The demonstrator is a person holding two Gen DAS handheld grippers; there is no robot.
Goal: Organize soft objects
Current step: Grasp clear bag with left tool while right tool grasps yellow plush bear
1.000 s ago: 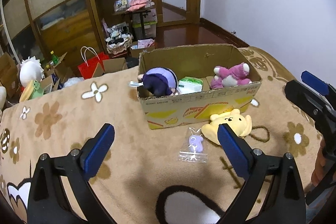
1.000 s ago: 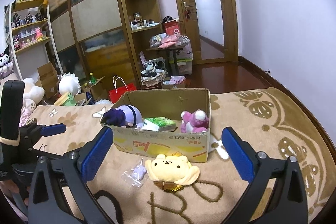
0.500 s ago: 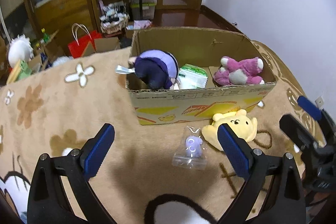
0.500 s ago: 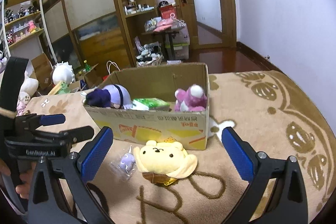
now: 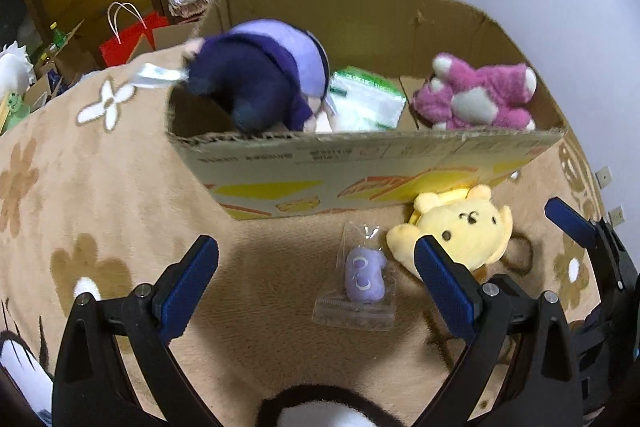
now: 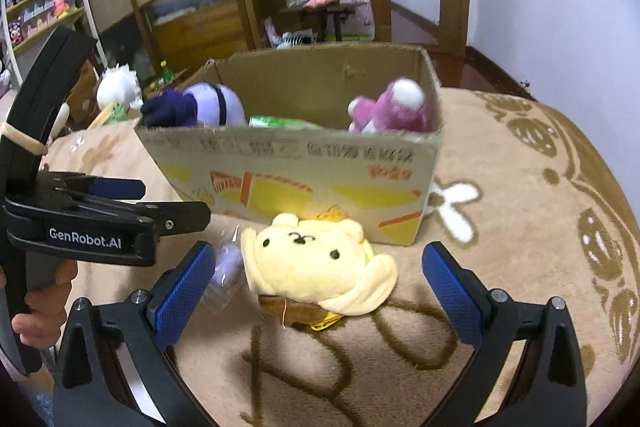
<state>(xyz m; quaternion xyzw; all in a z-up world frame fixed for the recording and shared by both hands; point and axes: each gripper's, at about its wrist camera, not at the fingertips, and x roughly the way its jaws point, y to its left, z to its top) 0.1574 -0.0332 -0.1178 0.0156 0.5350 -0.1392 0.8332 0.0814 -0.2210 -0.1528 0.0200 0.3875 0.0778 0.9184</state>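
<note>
Seen over a beige plush blanket with brown flower pattern (image 5: 100,163). Left gripper with blue pads (image 5: 316,287) held wide open, gripping nothing, low above the blanket. Just ahead of it, between the two fingers but nearer to the right one, a small purple soft toy in a clear plastic bag (image 5: 362,279), flat on the blanket and not touched by either pad. Beside the bag on its right, touching or almost touching, a yellow bear-face plush (image 5: 460,231), partly hidden behind the right finger (image 5: 444,285) in the left wrist view.

Right gripper with blue pads (image 6: 318,291) also spread wide and holding nothing. Directly ahead of it and centred between the fingers, the same yellow bear-face plush (image 6: 316,267), face up, with a brown part under its near edge. At its left the bagged purple toy (image 6: 226,267), close to the left finger (image 6: 180,293); contact cannot be judged.

Behind both toys, an open cardboard box with yellow and orange print (image 5: 360,179), its front wall close to the bear. Inside the box: a purple and dark-blue plush doll (image 5: 260,87) at the left end, a white and green plastic packet (image 5: 366,99) in the middle, a pink and white plush bear (image 5: 476,95) at the right end.
</note>
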